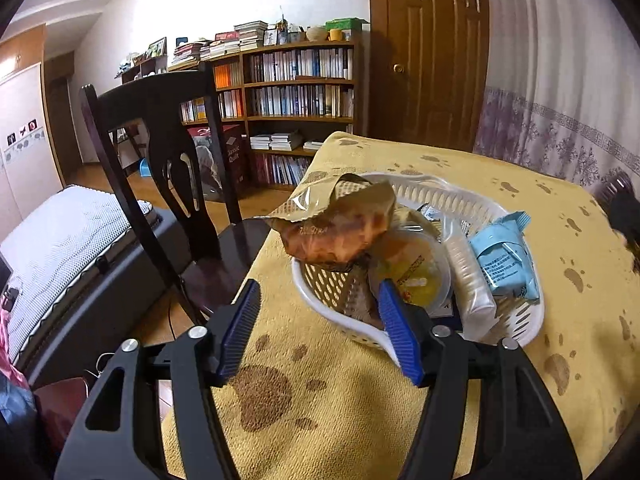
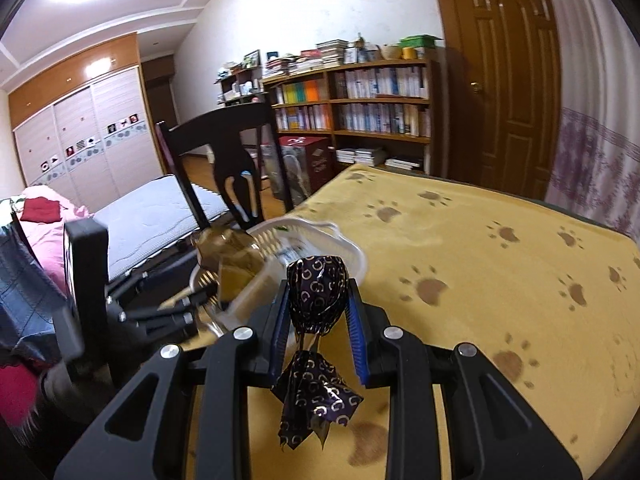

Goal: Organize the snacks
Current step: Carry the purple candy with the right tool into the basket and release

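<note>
A white slotted basket (image 1: 328,304) stands on the yellow paw-print cloth (image 1: 320,412) near the table's left edge. It holds a brown bread packet (image 1: 336,228), a clear jelly cup (image 1: 416,276), a sleeve of crackers (image 1: 468,280) and a light blue packet (image 1: 504,260). My left gripper (image 1: 319,286) is open: its right finger reaches inside the basket's near rim, its left finger stays outside. My right gripper (image 2: 319,286) is shut on a dark purple foil candy (image 2: 318,292) with gold letters, held just right of the basket (image 2: 320,228); the twisted tail hangs down.
A dark wooden chair (image 1: 160,168) is pushed against the table's left side, close to the basket. Behind it are a low bed (image 1: 60,248), a bookshelf (image 1: 296,92) and a brown door (image 1: 432,48). Bare cloth (image 2: 500,272) stretches right of the basket.
</note>
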Motion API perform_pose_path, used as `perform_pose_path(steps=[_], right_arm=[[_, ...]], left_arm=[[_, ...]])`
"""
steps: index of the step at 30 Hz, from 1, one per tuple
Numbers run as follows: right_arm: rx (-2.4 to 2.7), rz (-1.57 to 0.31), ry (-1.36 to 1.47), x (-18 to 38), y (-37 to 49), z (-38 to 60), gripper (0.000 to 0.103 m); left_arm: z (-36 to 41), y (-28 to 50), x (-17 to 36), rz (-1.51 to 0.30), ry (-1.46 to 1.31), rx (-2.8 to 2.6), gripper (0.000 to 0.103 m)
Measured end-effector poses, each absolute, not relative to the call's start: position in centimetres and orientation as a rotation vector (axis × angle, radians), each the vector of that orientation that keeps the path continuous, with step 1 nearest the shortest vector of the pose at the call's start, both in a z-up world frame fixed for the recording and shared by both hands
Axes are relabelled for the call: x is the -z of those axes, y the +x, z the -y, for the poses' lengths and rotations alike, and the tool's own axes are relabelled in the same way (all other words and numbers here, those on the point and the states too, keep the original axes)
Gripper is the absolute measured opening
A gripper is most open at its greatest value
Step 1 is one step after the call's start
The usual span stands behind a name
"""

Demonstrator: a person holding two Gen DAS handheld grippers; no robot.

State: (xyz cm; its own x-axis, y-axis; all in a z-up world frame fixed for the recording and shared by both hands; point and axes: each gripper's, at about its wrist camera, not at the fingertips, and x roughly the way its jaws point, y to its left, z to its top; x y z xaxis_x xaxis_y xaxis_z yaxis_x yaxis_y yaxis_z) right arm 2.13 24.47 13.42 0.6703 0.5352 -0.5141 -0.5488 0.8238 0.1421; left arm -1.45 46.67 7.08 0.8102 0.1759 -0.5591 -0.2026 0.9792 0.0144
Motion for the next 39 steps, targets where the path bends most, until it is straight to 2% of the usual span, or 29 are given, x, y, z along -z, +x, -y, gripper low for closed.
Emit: perform_pose_path(steps=[2, 13, 16, 33, 35, 37, 39], right_arm=[[-0.63, -0.585, -0.019, -13.7, 3.2, -25.7, 0.027], [-0.71, -0.76, 0.063, -12.6, 10.8, -31.8, 0.027], [-0.708, -0.788, 0.062, -12.2, 12.2, -33.3, 0.027], [-0.676, -0.858, 0.08, -10.5, 15.0, -35.6, 0.028], [-0.676, -0.865, 0.092, -10.4, 15.1, -35.4, 0.03], [-0.677, -0.867, 0.114, -10.4, 15.2, -35.1, 0.043], [-0.679, -0.859, 0.125, -10.6, 15.1, -34.9, 0.048]], left_arm=[[-46.7, -1.8, -7.3, -0.58, -0.047, -0.187, 0.076], [-46.3, -3.9, -9.1, -0.514, -0.04, -0.149, 0.085], [-46.6, -4.2, -9.3, -0.505, -0.044, -0.163, 0.09], [-47.6, -4.5, -9.0, -0.522, -0.071, -0.174, 0.091], [-47.4, -4.5, -9.0, -0.524, -0.064, -0.17, 0.091], [-47.2, -4.5, -8.9, -0.523, -0.057, -0.165, 0.091], [-46.8, -4.6, -9.0, -0.521, -0.046, -0.163, 0.091]])
